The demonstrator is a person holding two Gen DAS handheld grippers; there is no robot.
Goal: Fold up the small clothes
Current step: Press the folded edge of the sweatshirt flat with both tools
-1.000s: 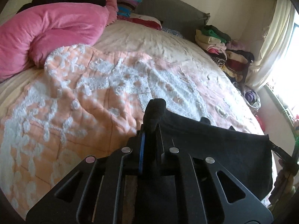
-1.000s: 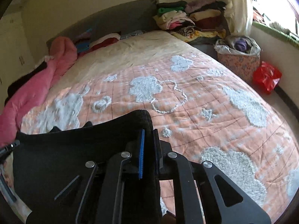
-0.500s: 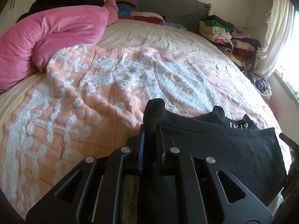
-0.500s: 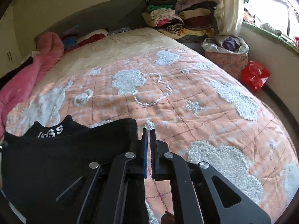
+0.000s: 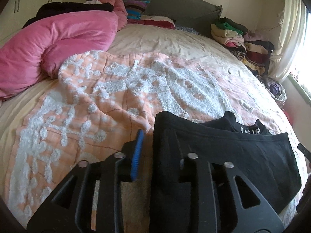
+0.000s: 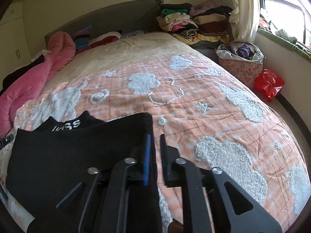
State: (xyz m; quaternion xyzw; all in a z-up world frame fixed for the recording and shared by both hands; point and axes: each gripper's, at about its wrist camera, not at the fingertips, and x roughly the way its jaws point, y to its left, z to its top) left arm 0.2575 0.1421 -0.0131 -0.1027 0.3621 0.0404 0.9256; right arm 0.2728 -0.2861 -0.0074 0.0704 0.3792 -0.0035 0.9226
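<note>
A black garment with white lettering on its band lies folded on the peach quilt at the bed's near end. The left gripper is at its left corner and its jaws are opening. The blue pad stands free of the cloth, which drapes over the other finger. My right gripper is at the black garment's right corner, also opening. The cloth edge hangs loose between its jaws and neither pad presses it. The opposite gripper's tip shows at each view's edge.
A pink duvet is bunched at the bed's far left. Stacked folded clothes sit by the grey headboard. Right of the bed are a floral basket, a red bag, a curtain and a window.
Both grippers, shut on the garment's corners before, have parted their jaws. The garment has come down flat onto the quilt, and its lettered band now shows.
</note>
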